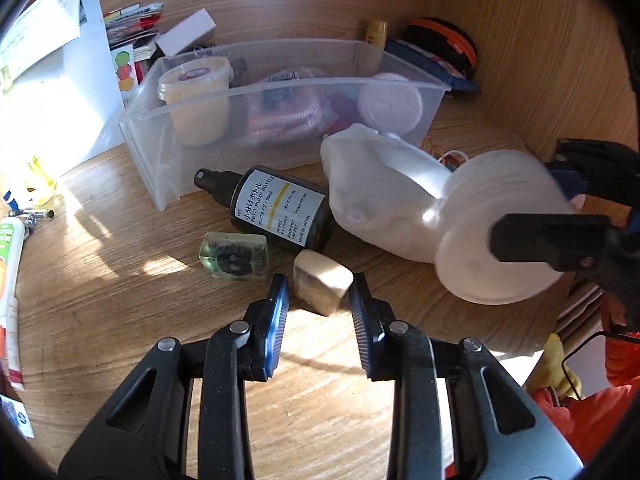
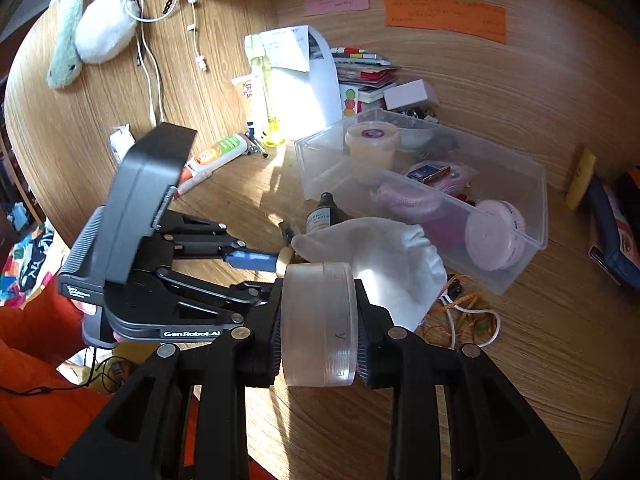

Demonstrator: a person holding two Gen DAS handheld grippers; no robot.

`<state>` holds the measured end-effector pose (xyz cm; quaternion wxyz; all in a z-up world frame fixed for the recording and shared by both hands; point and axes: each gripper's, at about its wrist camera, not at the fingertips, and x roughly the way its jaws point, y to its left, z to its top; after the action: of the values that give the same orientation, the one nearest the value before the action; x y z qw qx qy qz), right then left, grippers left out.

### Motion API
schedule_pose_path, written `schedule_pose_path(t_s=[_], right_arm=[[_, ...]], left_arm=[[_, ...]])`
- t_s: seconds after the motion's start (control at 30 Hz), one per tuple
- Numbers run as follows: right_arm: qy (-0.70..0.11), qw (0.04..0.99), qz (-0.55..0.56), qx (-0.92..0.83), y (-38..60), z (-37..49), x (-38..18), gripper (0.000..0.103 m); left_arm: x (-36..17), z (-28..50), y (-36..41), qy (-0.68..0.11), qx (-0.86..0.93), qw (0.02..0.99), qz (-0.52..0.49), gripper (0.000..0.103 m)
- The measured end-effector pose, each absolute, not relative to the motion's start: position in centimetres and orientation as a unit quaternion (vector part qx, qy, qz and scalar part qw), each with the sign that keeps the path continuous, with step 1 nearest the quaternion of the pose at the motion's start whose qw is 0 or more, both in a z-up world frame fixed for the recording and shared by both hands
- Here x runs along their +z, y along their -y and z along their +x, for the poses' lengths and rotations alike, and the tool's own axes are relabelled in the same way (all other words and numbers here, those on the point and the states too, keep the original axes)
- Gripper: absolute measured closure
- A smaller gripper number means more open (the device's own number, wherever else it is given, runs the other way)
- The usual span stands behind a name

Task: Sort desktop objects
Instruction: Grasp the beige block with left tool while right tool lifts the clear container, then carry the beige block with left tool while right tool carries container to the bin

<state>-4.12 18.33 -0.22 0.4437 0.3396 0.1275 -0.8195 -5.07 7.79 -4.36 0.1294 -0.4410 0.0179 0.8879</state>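
Clamped across its flat faces, a frosted round jar [image 2: 318,324] sits between the pads of the right gripper [image 2: 318,326], held on edge and clear of the desk [image 2: 520,360]; gripping the faces rather than the curved wall probably keeps it from rolling out. From the left wrist view the same jar [image 1: 496,232] hangs above the wood at the right.

The left gripper [image 1: 318,300] points down at a small pale block [image 1: 322,286], maybe an eraser, lying on the desk [image 1: 120,300]. Its jaws have drawn in to either side of the block; the right pad is at its edge, but a sliver of space shows on the left, so I read it as not yet pinched.

Just beyond lie a clear green cube [image 1: 234,254], a dark pump bottle [image 1: 276,204] on its side, and a white cloth pouch [image 1: 372,192] slumped against the bottle's base. These loose pieces sit right in front of the bin, handy for dropping in.

A clear plastic bin [image 1: 152,128] stands behind them, open on top. Inside are a cream tub with a lid [image 1: 196,96] at the left end, a pink knitted bundle [image 1: 284,116] in the middle, and a pale pink round case [image 1: 390,106] leaning at the right end. The right wrist view adds a small blue box [image 2: 430,170] resting on the pink things. Behind the bin, booklets and a white box [image 1: 186,32] are stacked against the wall.
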Motion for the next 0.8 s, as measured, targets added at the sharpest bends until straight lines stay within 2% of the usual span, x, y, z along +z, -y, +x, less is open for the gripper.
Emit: schedule_pose_path(t_s=[0.2,0.23,0.53,0.8], right_arm=[[-0.131,0.450,0.335,-0.818,-18.4,-4.3,-0.2,0.076],[-0.130,0.451,0.335,-0.817,-18.5,-4.4,-0.2,0.076],[-0.117,0.441,0.324,-0.829,-19.2,-5.4,0.9,0.076],[-0.107,0.434,0.313,-0.838,-20.4,-6.2,2.1,0.076]], left_arm=[[-4.3,-6.0,-8.2,-0.029,0.883,0.133,-0.449,0.073],[-4.4,-6.1,-8.2,-0.030,0.884,0.135,-0.447,0.079],[-3.8,-4.6,-8.4,-0.029,0.896,0.127,-0.425,0.079],[-0.9,-3.8,-7.0,-0.002,0.914,0.121,-0.387,0.079]])
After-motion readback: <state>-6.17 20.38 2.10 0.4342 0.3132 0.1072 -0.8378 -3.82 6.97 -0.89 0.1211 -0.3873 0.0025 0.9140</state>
